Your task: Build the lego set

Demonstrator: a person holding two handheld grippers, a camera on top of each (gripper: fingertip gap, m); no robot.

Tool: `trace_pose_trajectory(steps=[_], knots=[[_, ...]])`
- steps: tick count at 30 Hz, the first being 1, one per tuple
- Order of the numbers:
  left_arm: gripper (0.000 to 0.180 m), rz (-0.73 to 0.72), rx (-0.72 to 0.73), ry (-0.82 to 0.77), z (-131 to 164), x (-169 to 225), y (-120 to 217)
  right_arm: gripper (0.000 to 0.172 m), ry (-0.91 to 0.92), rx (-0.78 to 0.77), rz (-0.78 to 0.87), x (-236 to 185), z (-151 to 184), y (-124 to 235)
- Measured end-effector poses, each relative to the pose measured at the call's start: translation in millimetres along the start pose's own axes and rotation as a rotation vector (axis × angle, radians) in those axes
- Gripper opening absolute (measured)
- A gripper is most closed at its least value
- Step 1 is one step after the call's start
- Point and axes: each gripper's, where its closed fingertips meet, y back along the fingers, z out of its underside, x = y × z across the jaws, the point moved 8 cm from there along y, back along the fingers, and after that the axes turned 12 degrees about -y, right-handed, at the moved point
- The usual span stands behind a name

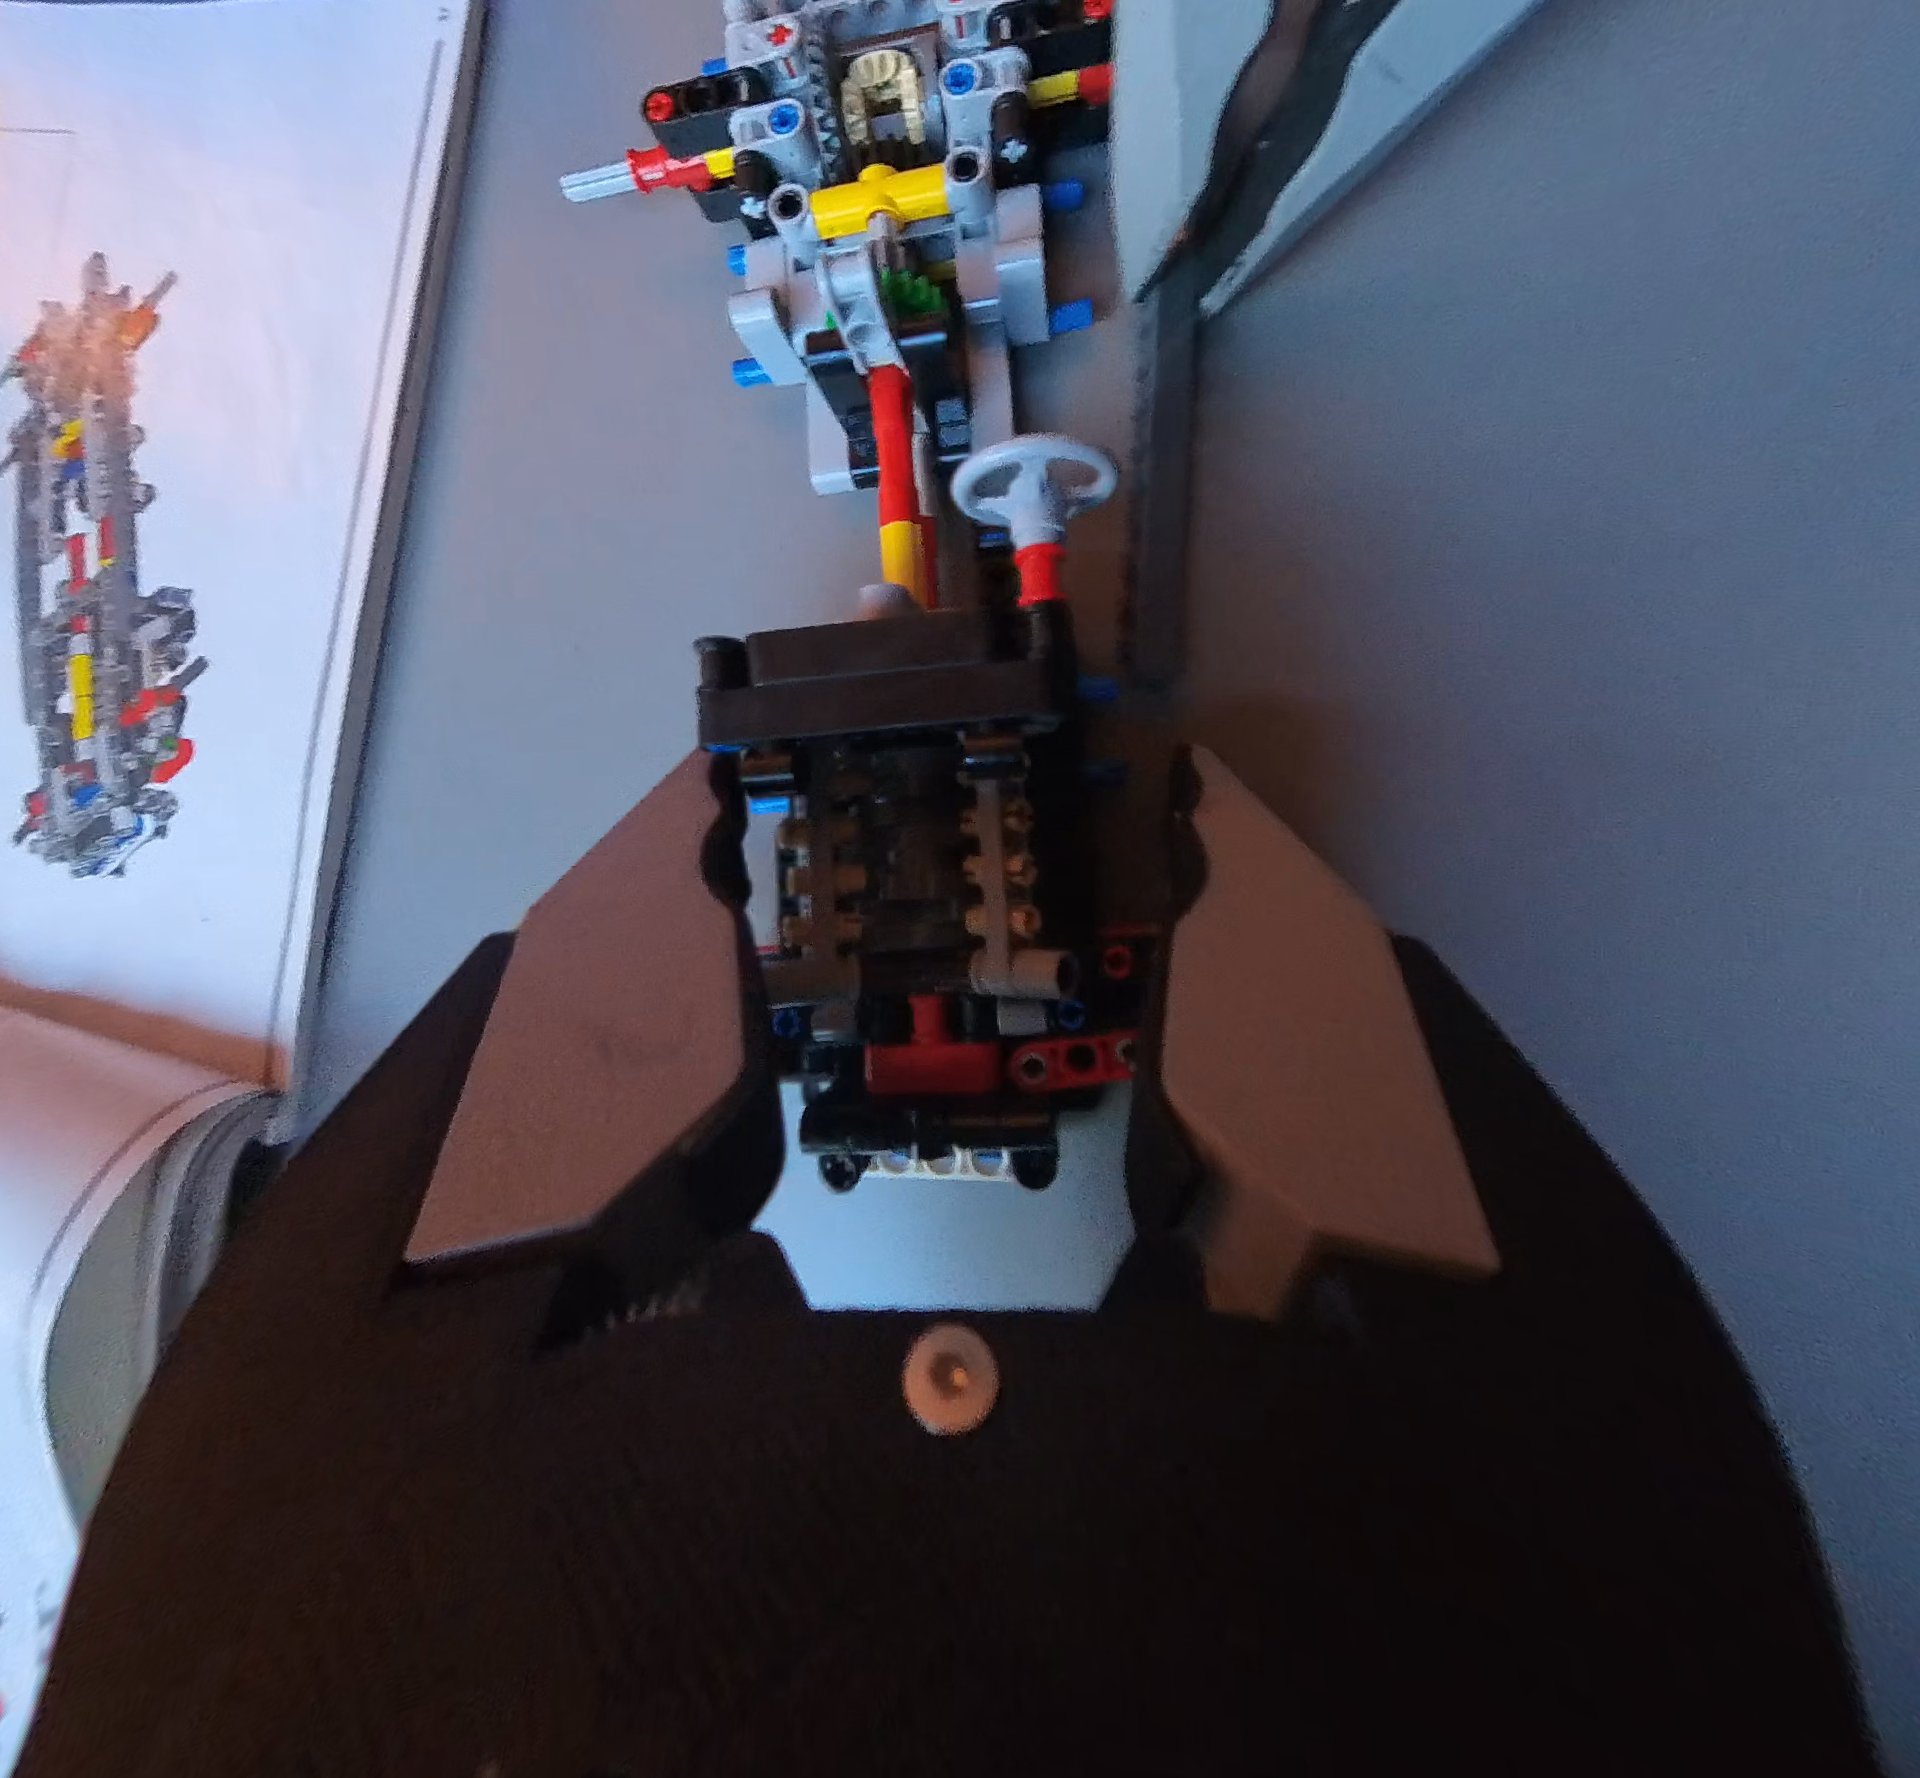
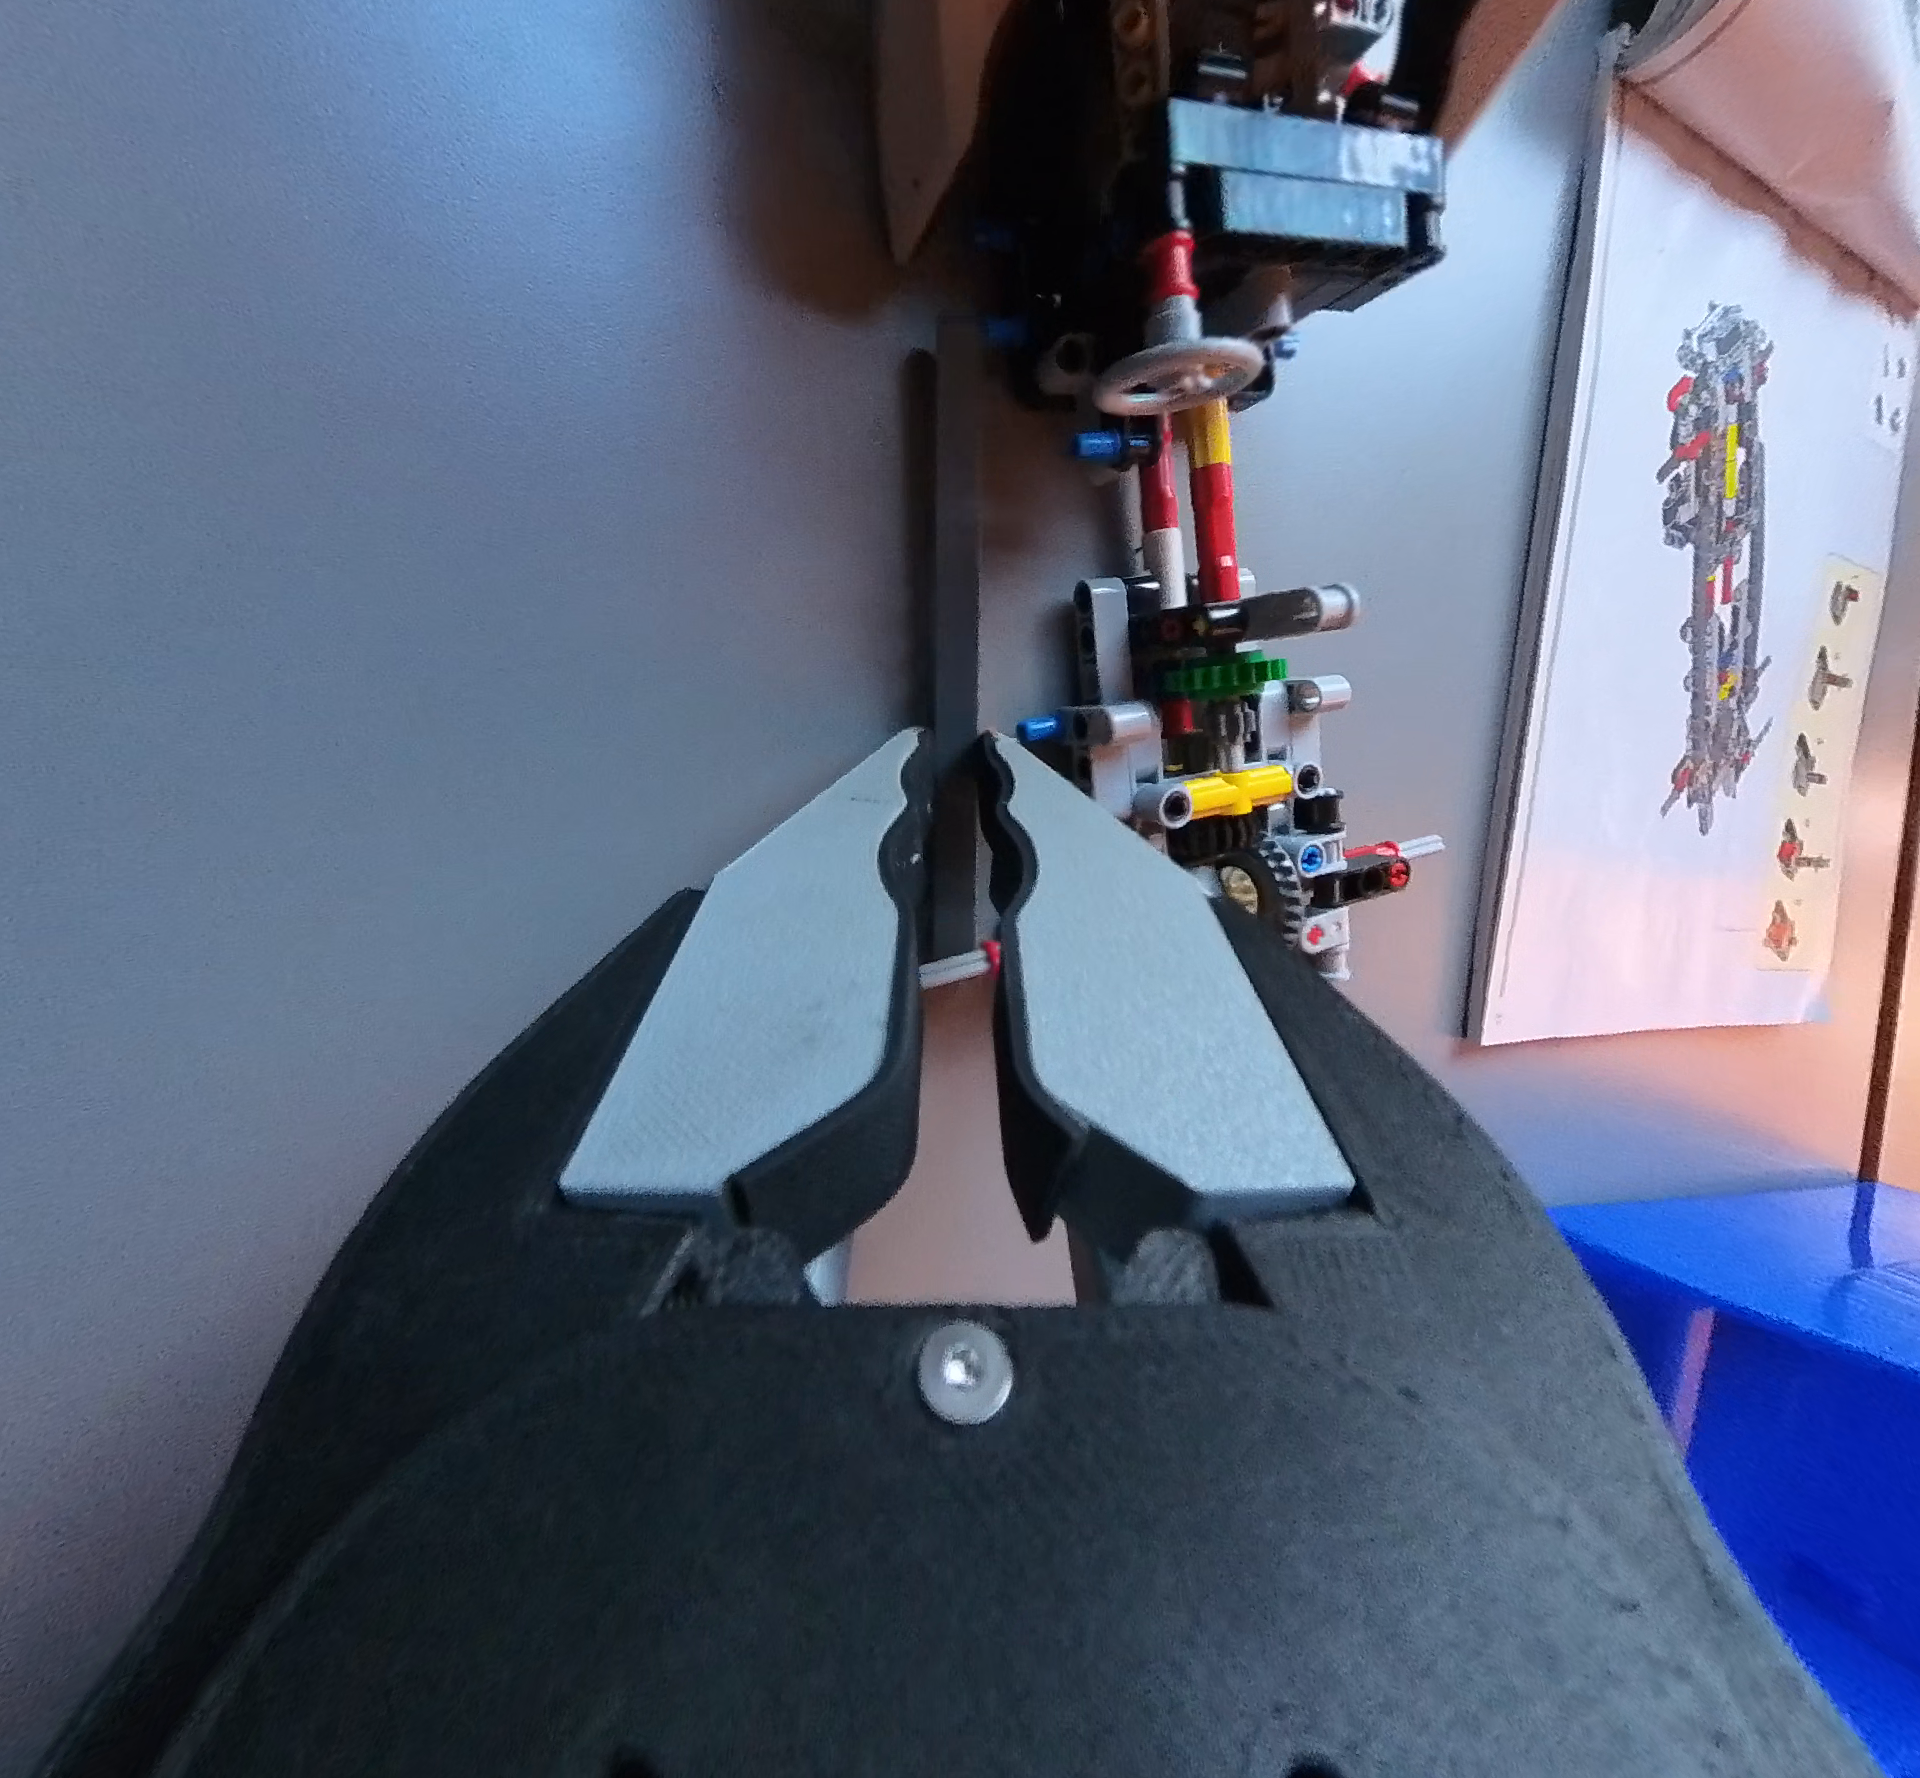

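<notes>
Lengthwise on the grey table (image 1: 1558,585) lies one brick-built chassis model (image 1: 894,201), its long axis running straight away from the left gripper (image 1: 951,772), which is the nearer of the two. That gripper stands wide open astride the model's dark end. The block sits between the fingers, with a clear gap on the right side, so nothing is clamped. The right gripper (image 2: 951,741) comes at the model's opposite, pale grey end from the other direction and off to one side. Its fingers are drawn almost together, leaving only a narrow slit. One thin grey axle (image 2: 951,968) with a red collar crosses that slit, but whether anything is pinched cannot be told. One dark strip (image 2: 951,533) lies alongside the model, parallel to it. The model carries one small grey steering wheel (image 1: 1034,481). One open instruction booklet (image 1: 260,378) lies on the far side from the strip, and one blue box (image 2: 1766,1313) sits beside the right gripper.
</notes>
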Motion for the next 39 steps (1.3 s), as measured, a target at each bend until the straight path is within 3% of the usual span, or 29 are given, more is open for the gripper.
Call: trace_pose_trajectory(steps=[19, 27, 39], knots=[[0.08, 0.006, 0.048, 0.045, 1.2, -0.5, -3.7, 0.005, -0.105, -0.018, -0.171, 13.8, -2.9, -4.7], [0.078, -0.029, 0.013, 0.058, -5.2, 0.4, -5.7, 0.005, -0.27, -0.013, -0.337, 24.1, 0.4, -7.2], [0.081, -0.031, -0.021, 0.023, -8.8, -2.0, -6.1, 0.006, -0.232, -0.031, -0.289, 28.1, 0.8, -6.4]])
